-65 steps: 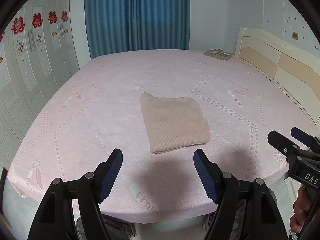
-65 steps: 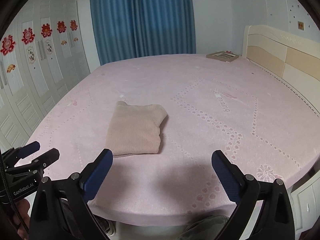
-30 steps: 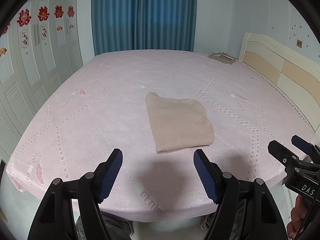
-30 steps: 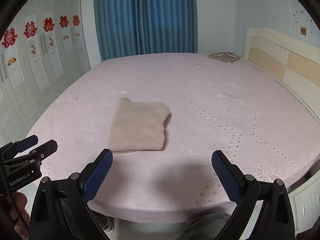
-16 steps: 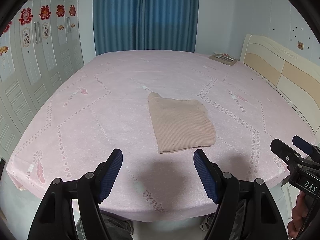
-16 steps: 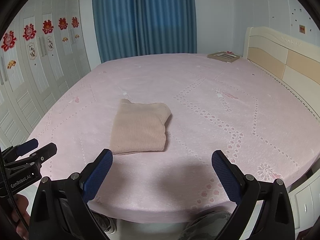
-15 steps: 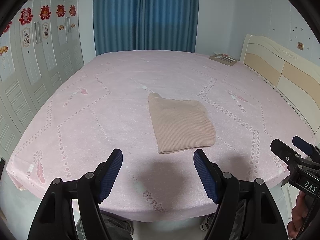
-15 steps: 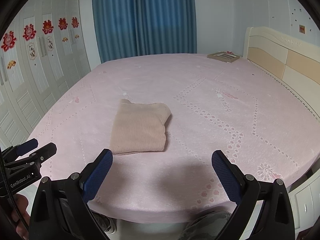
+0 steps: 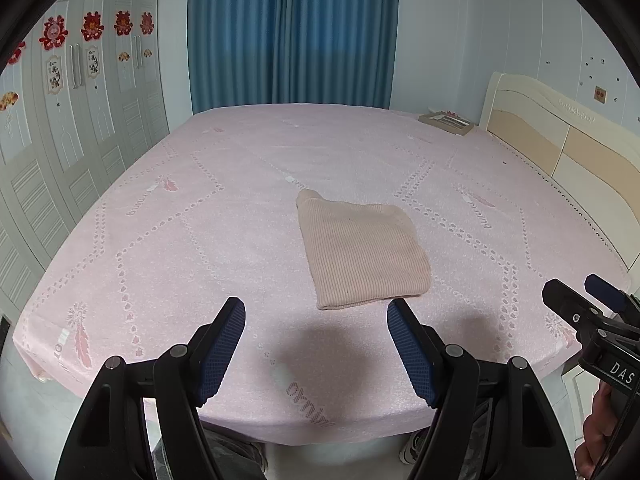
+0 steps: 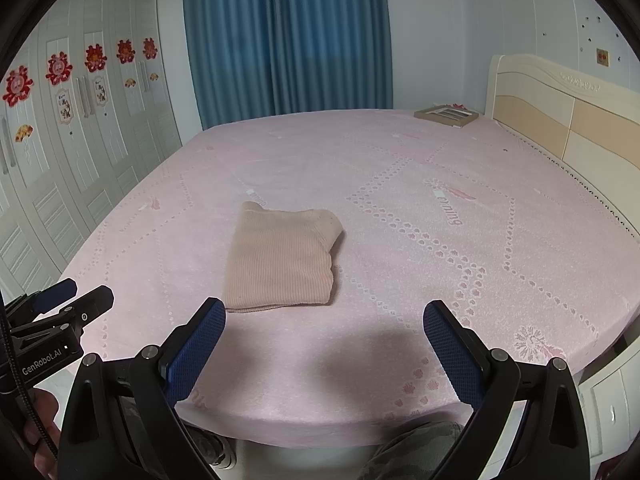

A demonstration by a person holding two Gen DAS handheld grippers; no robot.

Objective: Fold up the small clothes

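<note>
Left gripper (image 9: 316,344): jaws wide apart, nothing between them, held off the near edge of the bed (image 9: 168,240). Right gripper (image 10: 324,344): jaws likewise spread, empty, also short of the near edge. Neither touches cloth.

Garment (image 9: 360,252): beige ribbed knit, lying flat as a compact, roughly rectangular packet on the pink bedspread, in the near-middle of the mattress, ahead of both grippers and apart from them. It looks already folded.

Handling (judgement): light, soft, limp; layers will slide over one another and sag if lifted by one point. Knit is grippy, not fragile. Best hold: pinch all layers at the two near corners, or along the near edge.

Orientation: long axis runs from the near edge away toward the curtain (image 9: 292,32), slightly skewed. Near edge straight; the right side shows a bulkier rounded fold. A small nub sticks out at the far left corner.

Picture frame (image 10: 446,114) sits far off by the headboard (image 10: 560,120).
</note>
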